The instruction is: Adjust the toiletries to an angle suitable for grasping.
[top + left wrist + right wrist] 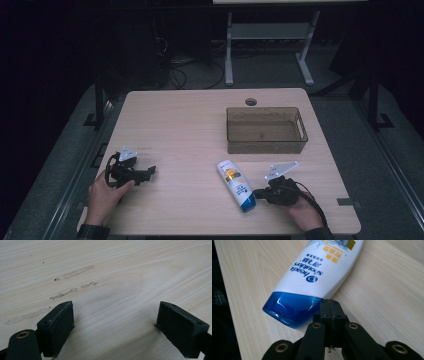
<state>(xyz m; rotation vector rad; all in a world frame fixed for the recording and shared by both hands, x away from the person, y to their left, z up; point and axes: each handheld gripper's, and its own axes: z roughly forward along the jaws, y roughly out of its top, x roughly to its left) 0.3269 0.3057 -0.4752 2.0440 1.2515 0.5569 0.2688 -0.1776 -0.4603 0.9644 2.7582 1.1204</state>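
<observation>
Right gripper (331,312) jaws closed beside shampoo bottle (236,185); left gripper (115,322) jaws wide; brown bin (266,145) empty.

The high view is looking forward and down over the whole worktop (190,130). The left gripper view is sitting very low and close above bare wood. The right gripper view is looking closely at the bottle (319,270), which the high view is also showing (236,185).
</observation>
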